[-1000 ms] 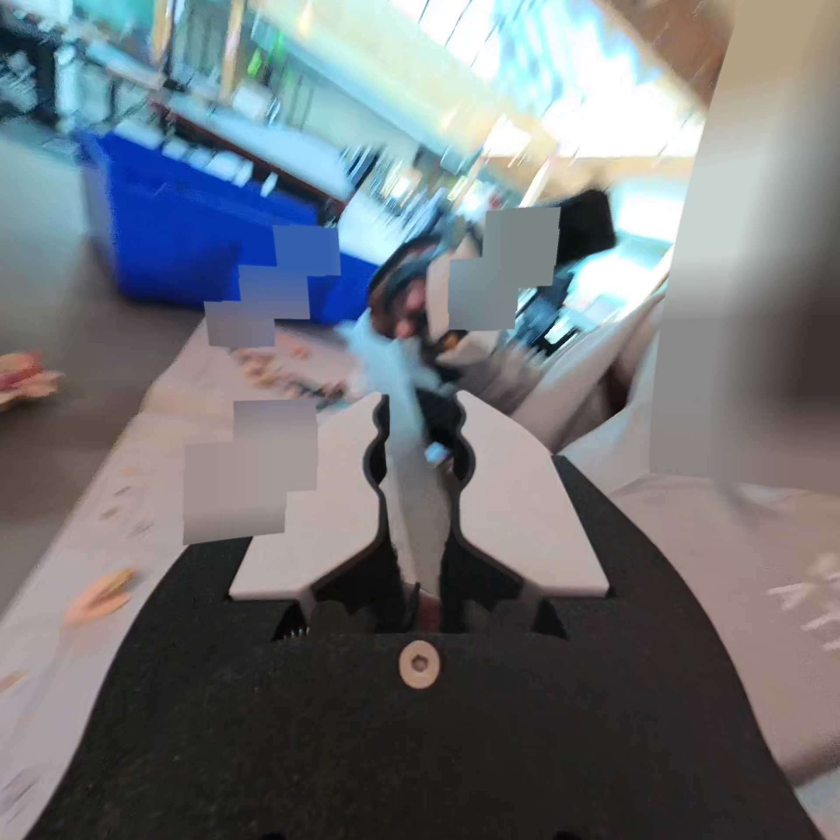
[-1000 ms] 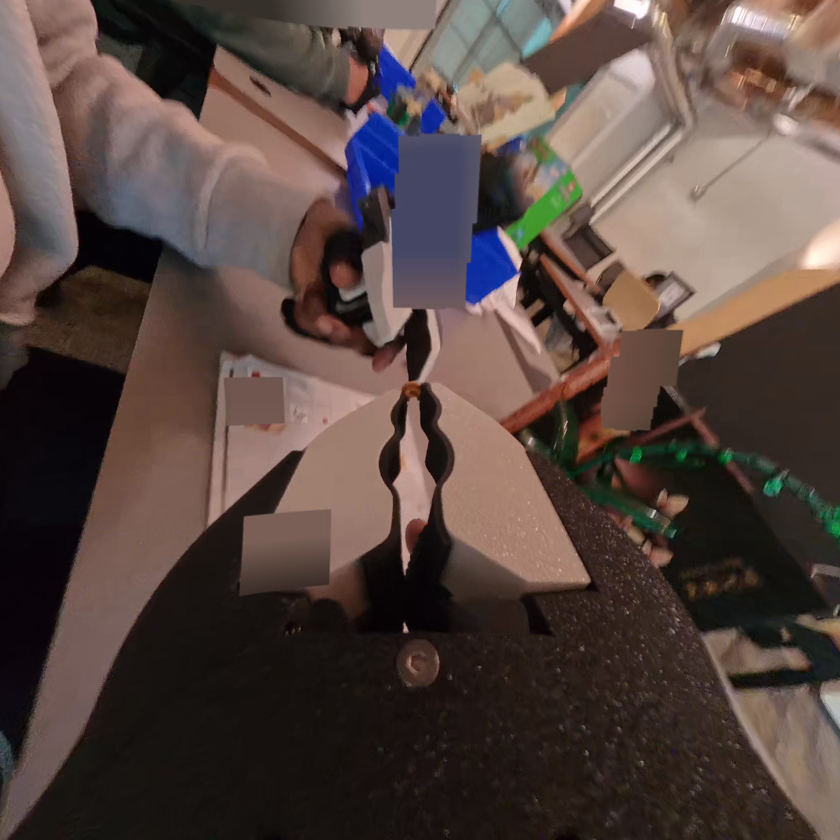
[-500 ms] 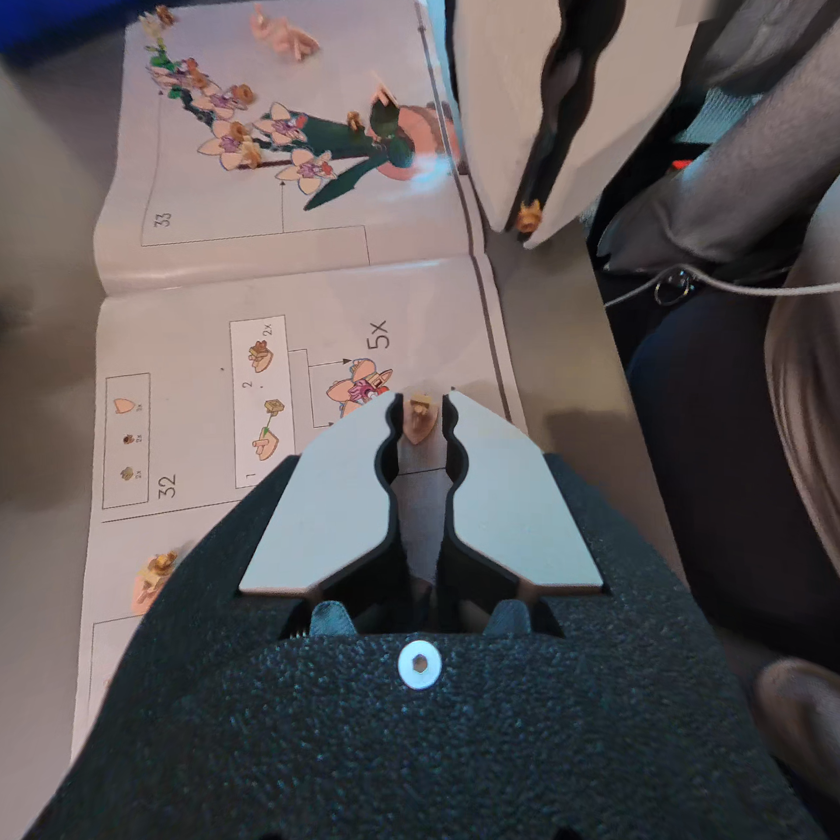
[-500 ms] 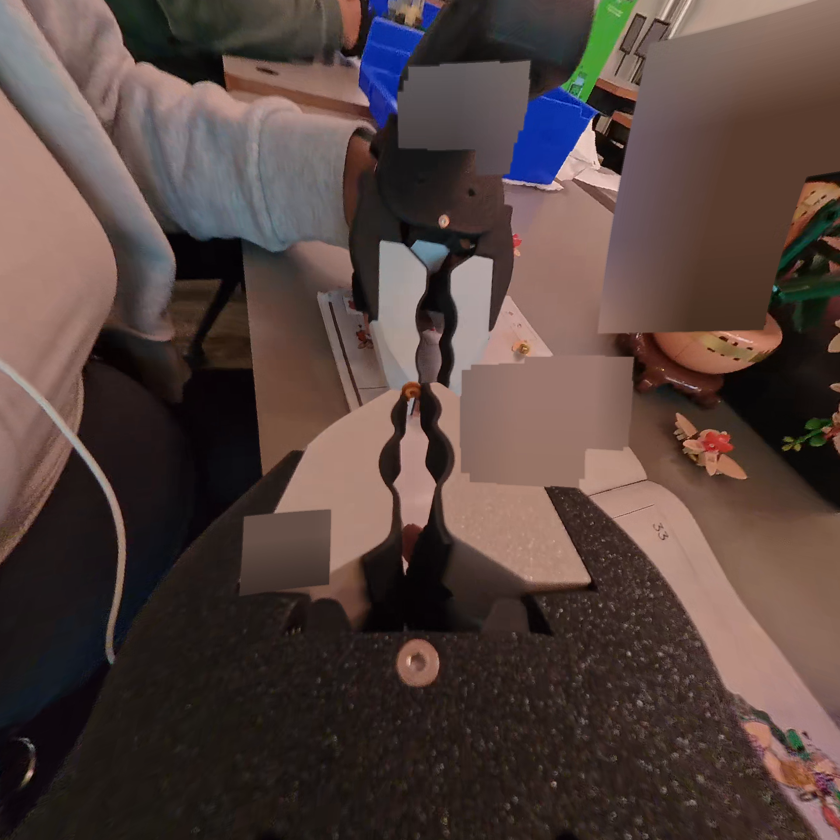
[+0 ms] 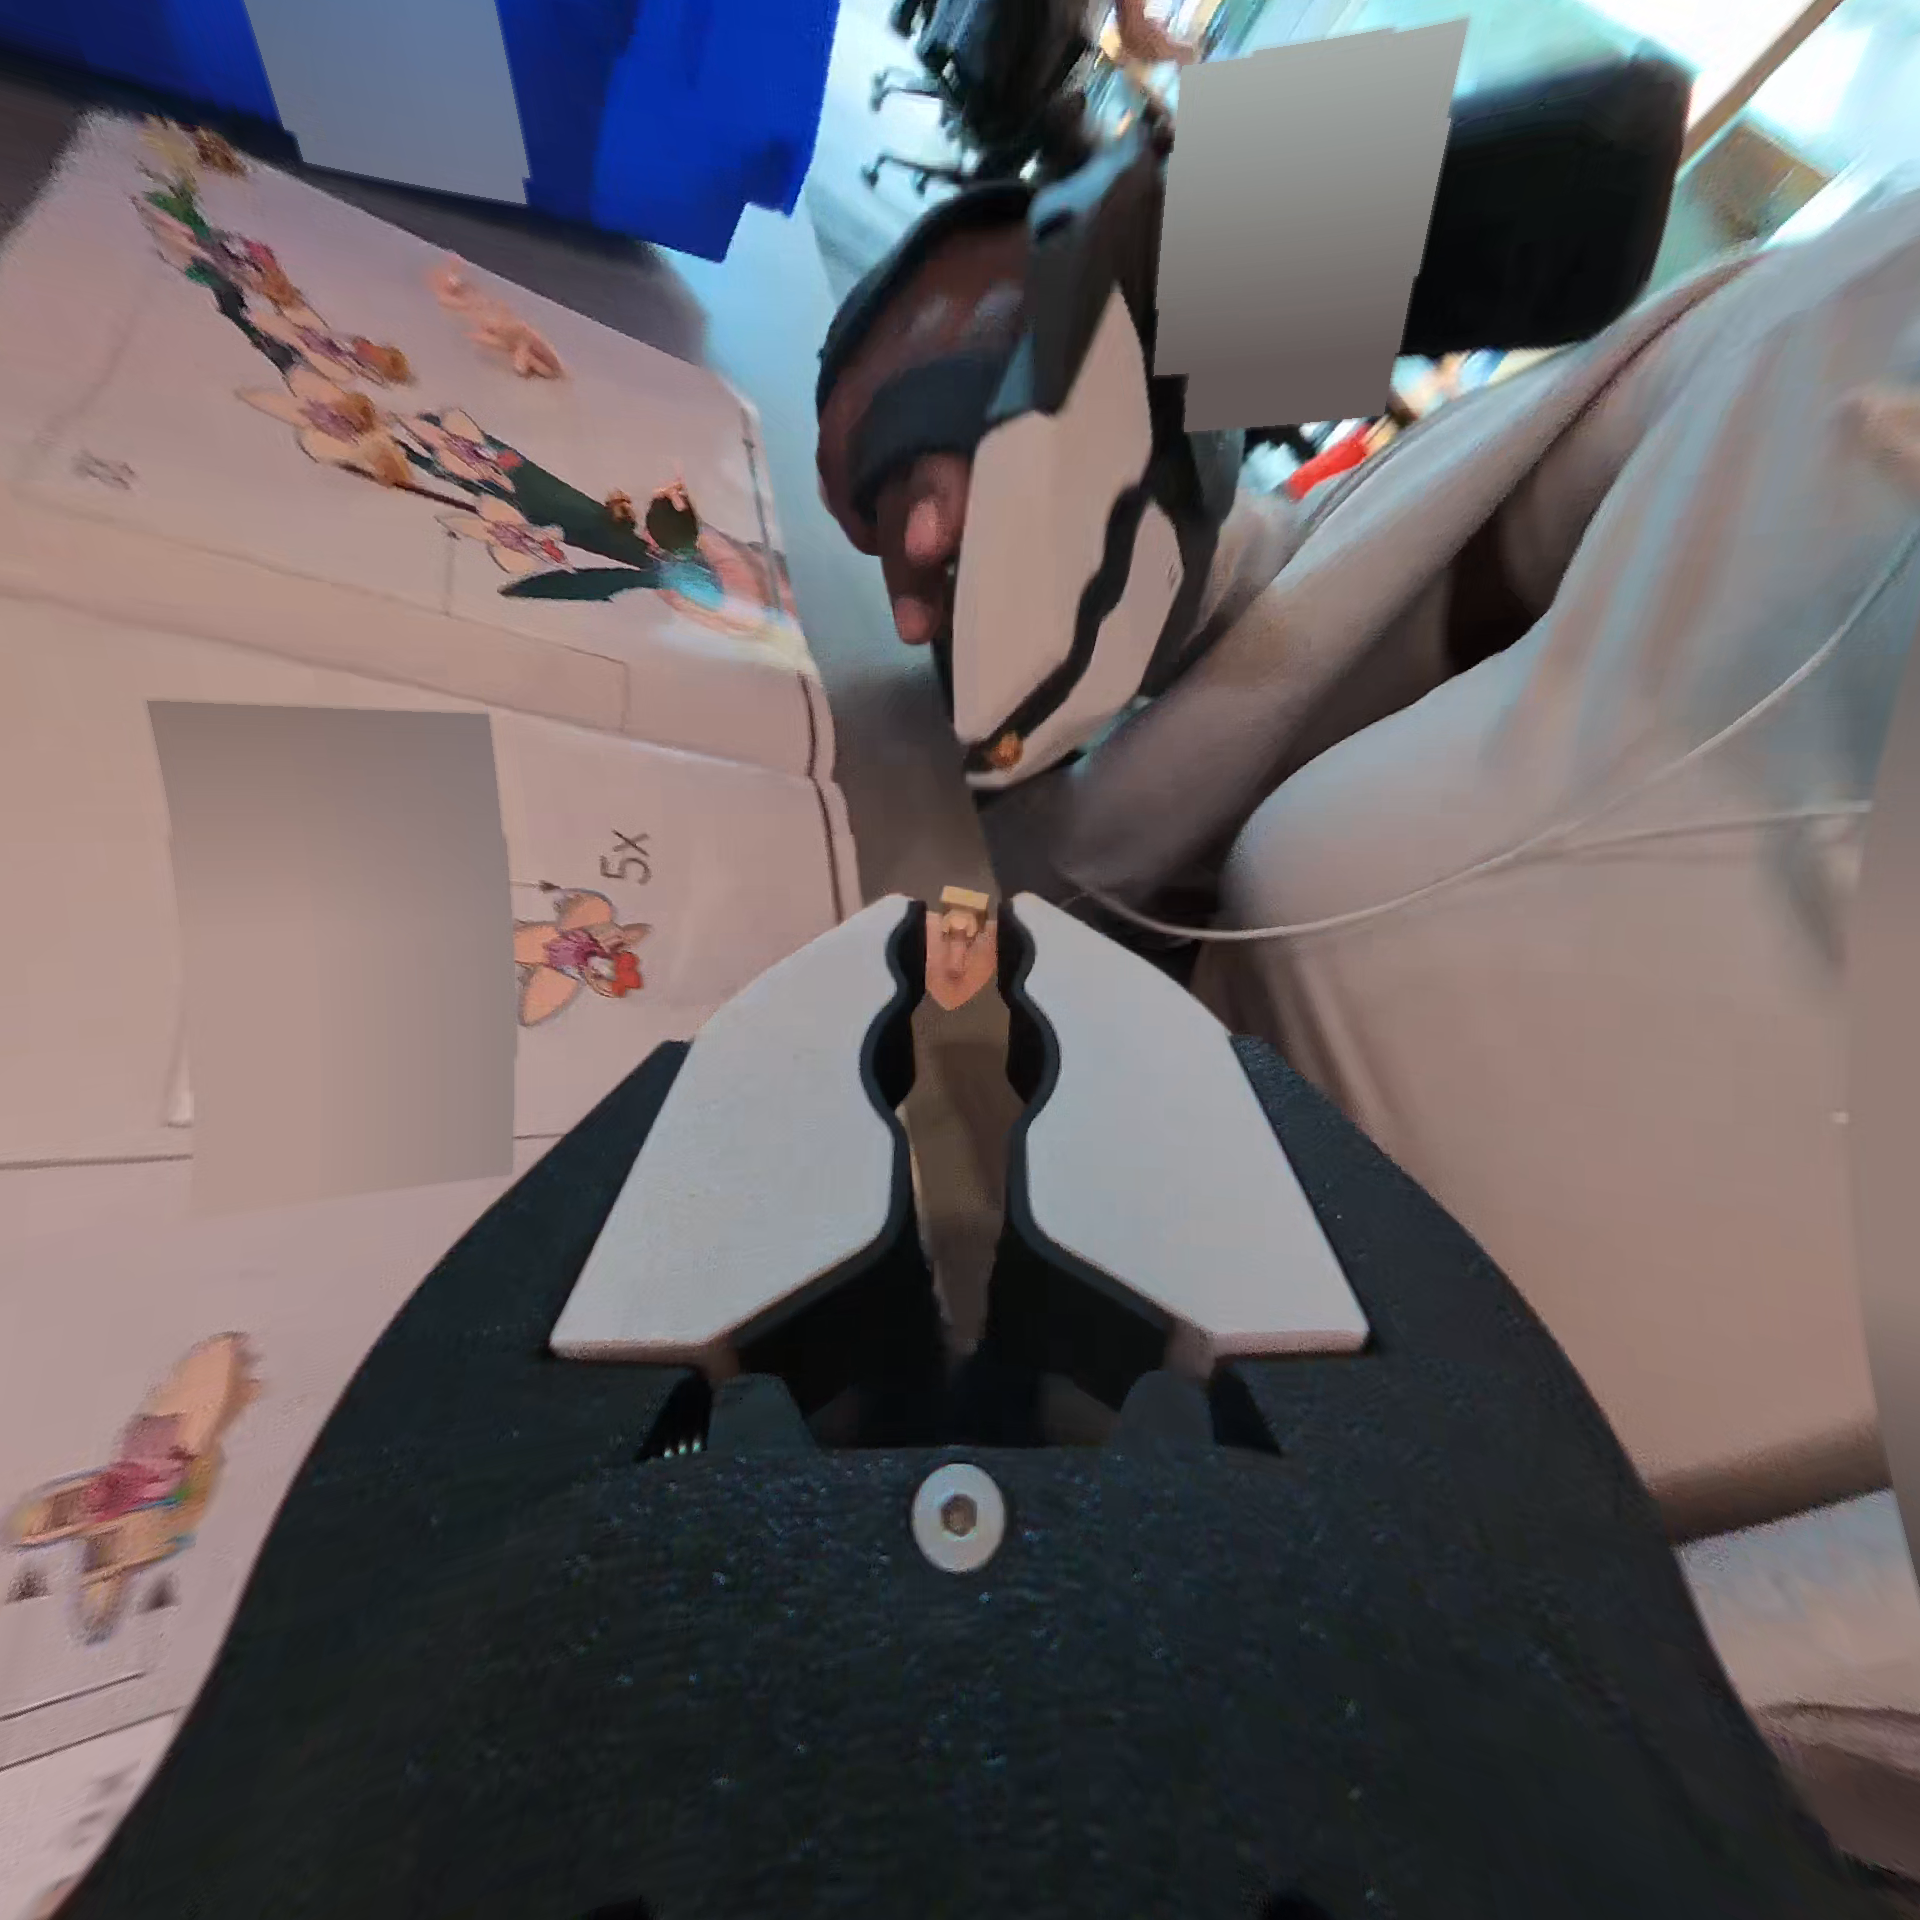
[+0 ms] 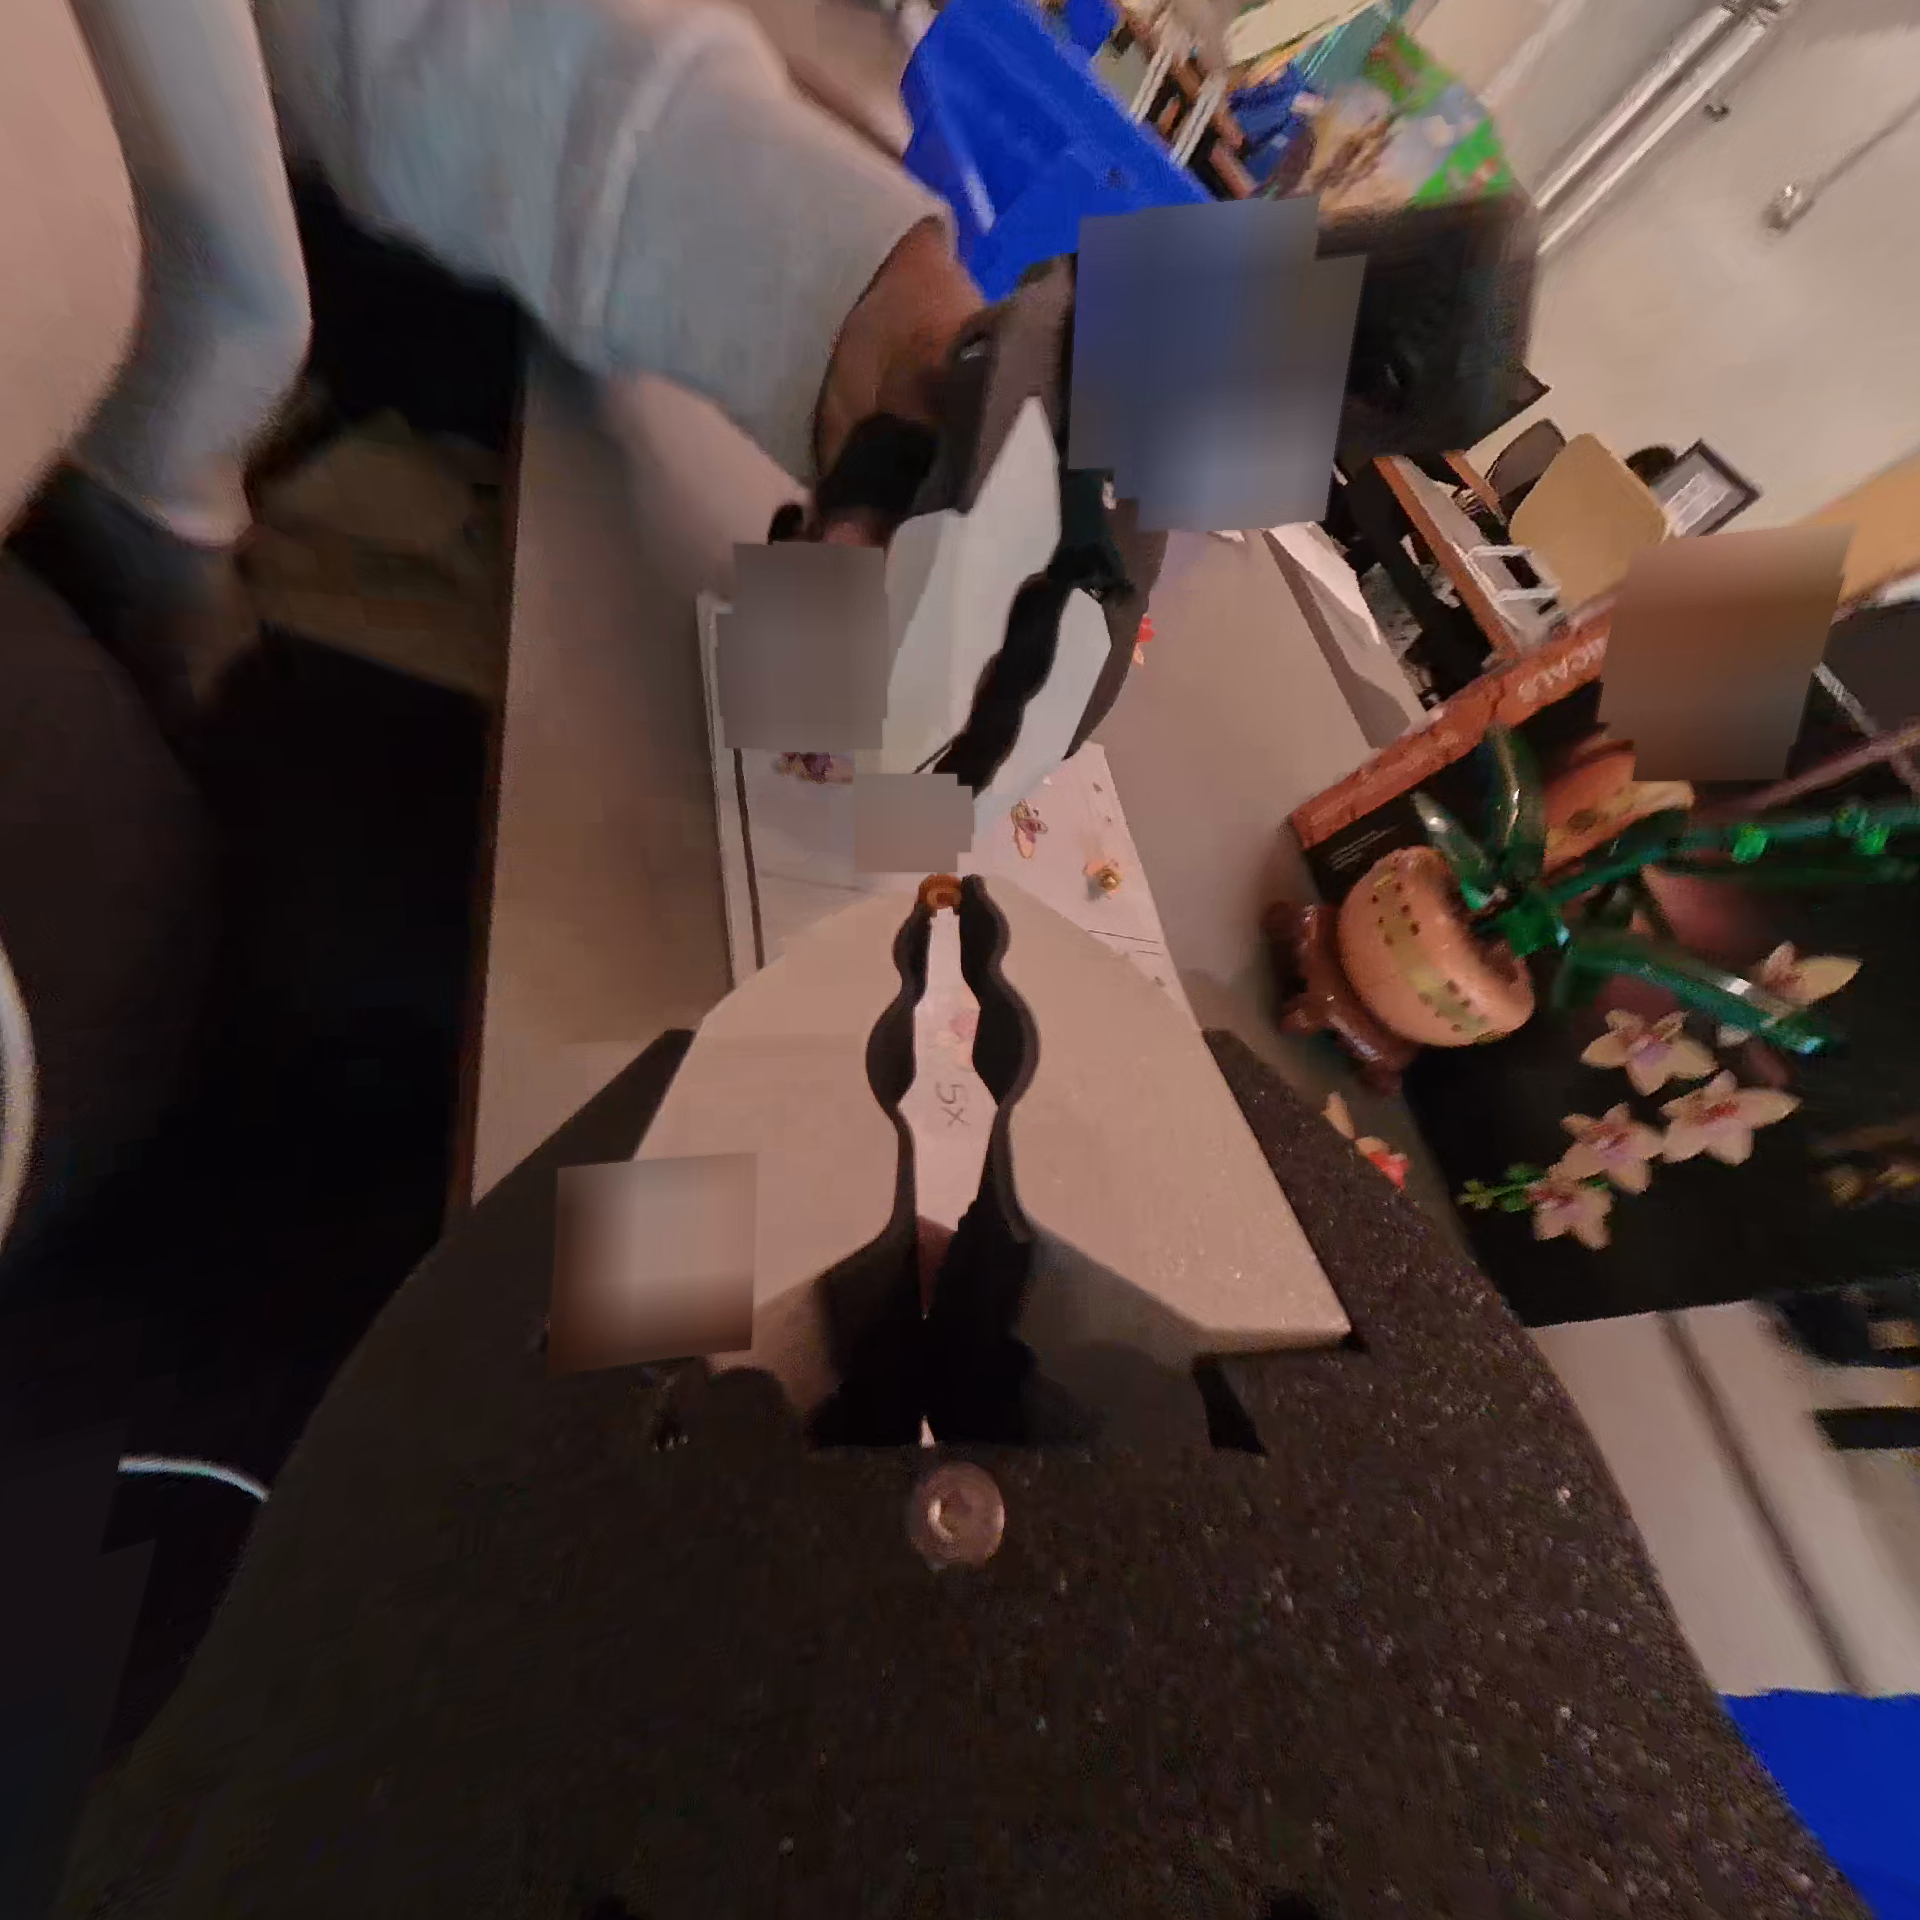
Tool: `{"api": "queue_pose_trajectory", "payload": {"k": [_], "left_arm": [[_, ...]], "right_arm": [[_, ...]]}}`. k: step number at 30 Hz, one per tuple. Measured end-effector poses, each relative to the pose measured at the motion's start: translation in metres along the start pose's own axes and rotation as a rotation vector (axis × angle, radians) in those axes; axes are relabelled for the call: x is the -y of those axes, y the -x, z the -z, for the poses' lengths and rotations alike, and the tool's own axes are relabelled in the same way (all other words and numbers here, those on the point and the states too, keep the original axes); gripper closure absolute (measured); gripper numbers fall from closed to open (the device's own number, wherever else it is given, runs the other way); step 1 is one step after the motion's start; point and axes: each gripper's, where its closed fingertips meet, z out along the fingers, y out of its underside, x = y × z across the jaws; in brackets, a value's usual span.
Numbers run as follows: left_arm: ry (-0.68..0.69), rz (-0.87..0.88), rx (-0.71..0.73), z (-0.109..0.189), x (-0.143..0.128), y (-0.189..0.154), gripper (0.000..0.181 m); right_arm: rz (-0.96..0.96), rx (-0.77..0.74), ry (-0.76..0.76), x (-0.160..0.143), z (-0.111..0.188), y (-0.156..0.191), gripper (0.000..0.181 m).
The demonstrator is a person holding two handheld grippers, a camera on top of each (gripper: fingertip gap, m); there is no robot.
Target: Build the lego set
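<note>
A grey table (image 6: 603,727) is seen under both grippers, with an open instruction booklet (image 5: 343,665) spread flat on it. At the far side of the table a built orchid model (image 6: 1475,966) is stood: a tan ribbed pot on a brown base, with green stems and pale flowers reaching away from it. It is set well apart from both tools. A blue bin (image 6: 997,135) is visible beyond the table.

The left gripper (image 5: 958,914) is held above the table edge, just beside the booklet's right margin. Its jaws are closed on a pale pink petal piece (image 5: 958,961), which is pinched at the very tips with its point turned back toward the camera. A small tan stud part sits on the petal's far end and projects a little past the fingertips.

The right gripper (image 6: 948,891) is held over the booklet's pages. Its jaws are drawn almost together, and a tiny orange stud piece (image 6: 941,891) is clamped between the tips.

In the left wrist view the right gripper is seen ahead and above, tips pointing down toward the left gripper, with the orange piece at its end. The two held pieces are near each other but apart. Loose petal pieces (image 5: 509,332) are left lying on the booklet's far page.
</note>
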Motion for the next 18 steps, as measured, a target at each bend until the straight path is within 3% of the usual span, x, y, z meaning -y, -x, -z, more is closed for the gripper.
{"api": "queue_pose_trajectory", "payload": {"k": [5, 18], "left_arm": [[-0.068, 0.168, -0.075, -0.001, -0.002, -0.004, 0.169], [-0.116, 0.180, -0.108, -0.001, 0.000, -0.010, 0.174]], "right_arm": [[0.148, 0.038, 0.122, -0.005, -0.015, 0.011, 0.175], [0.136, 0.021, 0.091, 0.008, -0.022, 0.009, 0.175]]}}
